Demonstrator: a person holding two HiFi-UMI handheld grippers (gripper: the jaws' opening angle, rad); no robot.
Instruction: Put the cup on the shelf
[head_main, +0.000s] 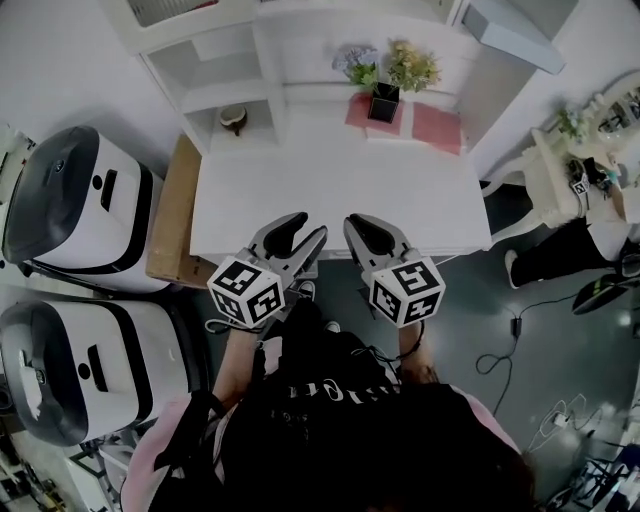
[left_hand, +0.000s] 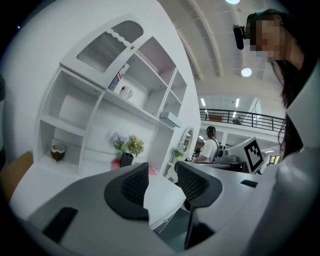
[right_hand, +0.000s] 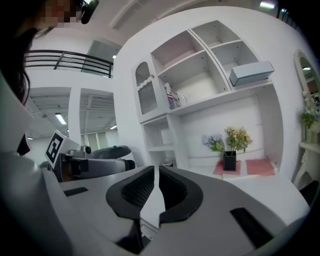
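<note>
A small brown cup (head_main: 234, 117) stands in a low compartment of the white shelf unit (head_main: 222, 55) at the desk's far left; the left gripper view shows the cup (left_hand: 58, 151) there too. My left gripper (head_main: 303, 232) hovers over the near edge of the white desk (head_main: 330, 190), well short of the cup. Its jaws are open with nothing between them (left_hand: 161, 172). Beside it, my right gripper (head_main: 368, 232) has its pads nearly together, empty (right_hand: 156, 175).
A black vase of flowers (head_main: 385, 92) sits on pink mats (head_main: 437, 127) at the desk's back. Two white machines (head_main: 80, 205) and a brown board (head_main: 172, 215) stand left. A white side table (head_main: 560, 170) and floor cables (head_main: 515, 335) are right. A person (left_hand: 210, 145) stands far off.
</note>
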